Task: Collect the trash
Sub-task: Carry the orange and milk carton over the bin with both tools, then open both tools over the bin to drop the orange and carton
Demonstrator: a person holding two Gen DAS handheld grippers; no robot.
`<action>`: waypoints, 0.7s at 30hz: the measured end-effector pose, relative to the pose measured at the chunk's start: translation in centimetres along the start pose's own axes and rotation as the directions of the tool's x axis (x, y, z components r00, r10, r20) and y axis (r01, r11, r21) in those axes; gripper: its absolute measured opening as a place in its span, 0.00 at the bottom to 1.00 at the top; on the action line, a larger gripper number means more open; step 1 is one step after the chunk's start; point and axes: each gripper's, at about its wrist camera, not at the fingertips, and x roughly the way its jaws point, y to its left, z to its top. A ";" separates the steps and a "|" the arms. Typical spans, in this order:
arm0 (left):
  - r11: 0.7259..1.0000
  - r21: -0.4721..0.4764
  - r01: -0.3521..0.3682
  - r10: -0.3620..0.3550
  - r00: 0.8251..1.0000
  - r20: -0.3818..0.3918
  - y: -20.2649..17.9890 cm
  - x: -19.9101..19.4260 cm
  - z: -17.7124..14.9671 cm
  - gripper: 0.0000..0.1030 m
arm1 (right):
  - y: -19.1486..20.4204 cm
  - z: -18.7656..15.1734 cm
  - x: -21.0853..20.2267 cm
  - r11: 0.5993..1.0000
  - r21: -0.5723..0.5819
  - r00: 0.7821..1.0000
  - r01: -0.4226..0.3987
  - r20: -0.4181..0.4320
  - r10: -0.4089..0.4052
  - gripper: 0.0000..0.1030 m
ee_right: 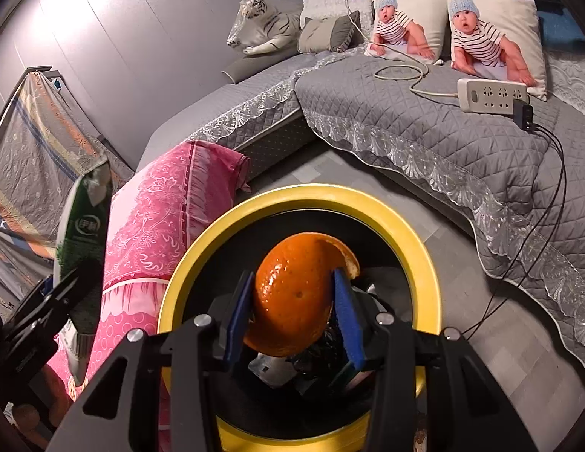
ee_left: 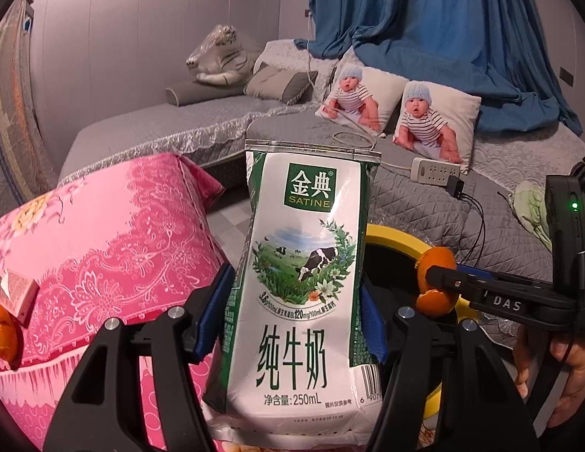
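Note:
My left gripper (ee_left: 292,316) is shut on a white and green milk carton (ee_left: 296,286), held upright just left of a yellow-rimmed trash bin (ee_left: 390,239). The same carton (ee_right: 83,248) shows edge-on at the left of the right wrist view. My right gripper (ee_right: 294,305) is shut on a curled piece of orange peel (ee_right: 292,293), held over the bin's dark opening inside its yellow rim (ee_right: 311,196). From the left wrist view that peel (ee_left: 435,282) sits at the tip of the right gripper's black fingers (ee_left: 451,282). Crumpled trash lies in the bin below the peel.
A pink floral cushion (ee_left: 104,241) lies left of the bin, with a small box (ee_left: 15,292) and another peel piece (ee_left: 6,333) on it. Grey quilted beds (ee_right: 405,128) hold pillows, a power strip (ee_right: 492,94) with trailing cables, and a plush tiger (ee_right: 262,26). A hand (ee_left: 556,369) holds the right gripper.

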 end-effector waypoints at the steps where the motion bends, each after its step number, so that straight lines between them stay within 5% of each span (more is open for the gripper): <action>1: 1.000 -0.007 -0.001 0.001 1.000 -0.010 0.2 0.3 -0.1 0.57 | -0.1 0.0 0.0 1.000 0.003 1.000 0.001 0.002 -0.001 0.39; 5: 1.000 -0.029 0.004 -0.005 1.000 -0.031 0.7 0.8 -0.4 0.60 | -0.3 0.1 -0.1 1.000 0.025 1.000 0.008 0.009 -0.008 0.45; 6: 0.999 -0.035 0.007 -0.008 0.999 -0.036 0.9 0.9 -0.4 0.73 | -0.6 0.2 -0.2 0.999 0.033 1.000 0.009 0.012 -0.010 0.47; 11: 0.997 -0.080 0.006 -0.008 1.000 -0.028 1.8 0.7 -0.3 0.87 | -1.1 0.4 -1.6 0.998 0.058 0.998 0.024 0.057 -0.027 0.61; 15: 0.988 -0.156 -0.006 0.003 1.000 -0.018 3.4 -0.1 -0.1 0.88 | -0.8 0.4 -2.9 0.999 0.052 0.996 0.011 0.086 -0.016 0.62; 21: 0.952 -0.289 -0.105 0.118 0.993 0.030 8.2 -3.8 0.5 0.91 | 2.4 0.7 -3.9 0.997 -0.049 0.993 -0.061 0.102 0.066 0.61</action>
